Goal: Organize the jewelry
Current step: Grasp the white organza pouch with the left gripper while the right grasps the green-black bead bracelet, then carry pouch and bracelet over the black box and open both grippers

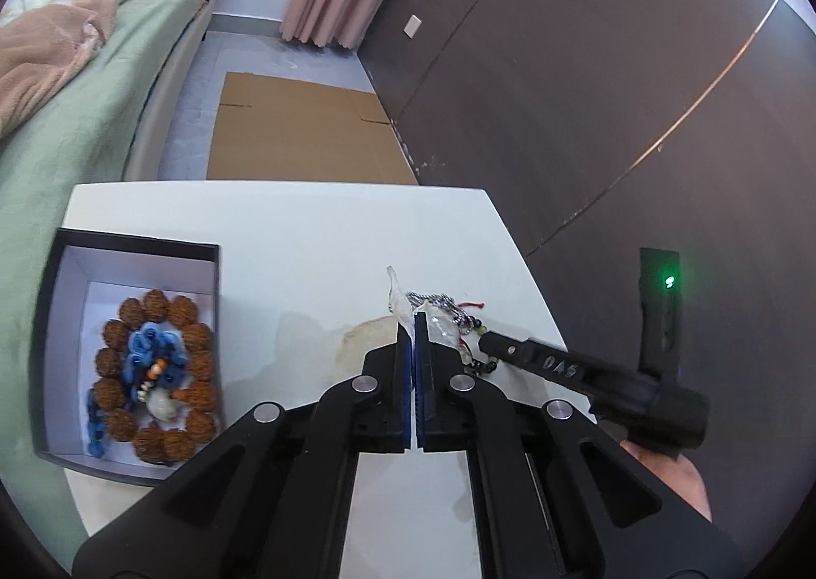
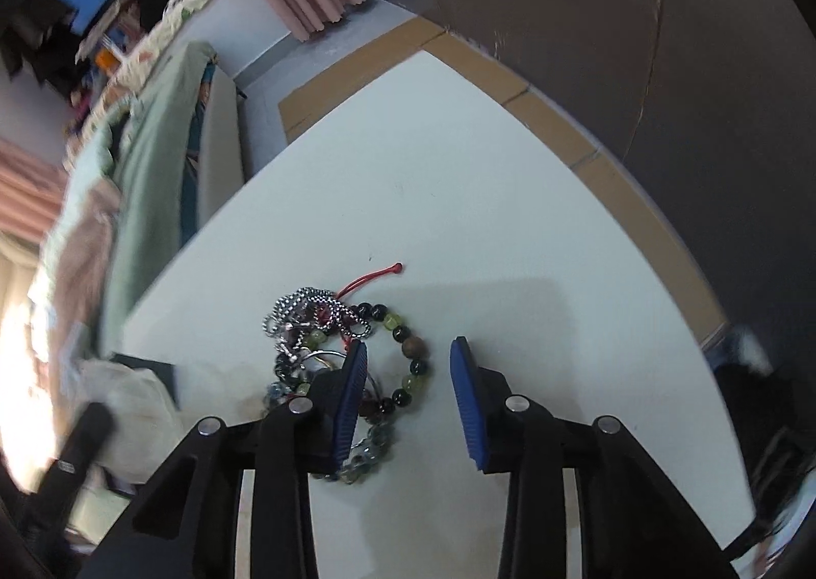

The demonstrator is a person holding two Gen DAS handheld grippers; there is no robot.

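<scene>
My left gripper (image 1: 413,324) is shut on a clear plastic bag (image 1: 399,302) and holds it over the white table (image 1: 306,242). Behind it lies a pile of jewelry (image 1: 461,319): a silver chain, a red cord and beaded bracelets. The right gripper's finger (image 1: 530,357) reaches into that pile from the right. In the right wrist view my right gripper (image 2: 409,349) is open just above the pile, around a dark and green bead bracelet (image 2: 408,349), beside the silver chain (image 2: 316,306) and red cord (image 2: 372,275). A dark box (image 1: 137,273) at left holds a brown bead bracelet (image 1: 153,364) and blue cord.
A bed with green sheet (image 1: 76,130) runs along the left. Flat cardboard (image 1: 301,130) lies on the floor beyond the table. A dark wall panel (image 1: 612,69) stands to the right. The table's right edge (image 1: 535,283) is close to the pile.
</scene>
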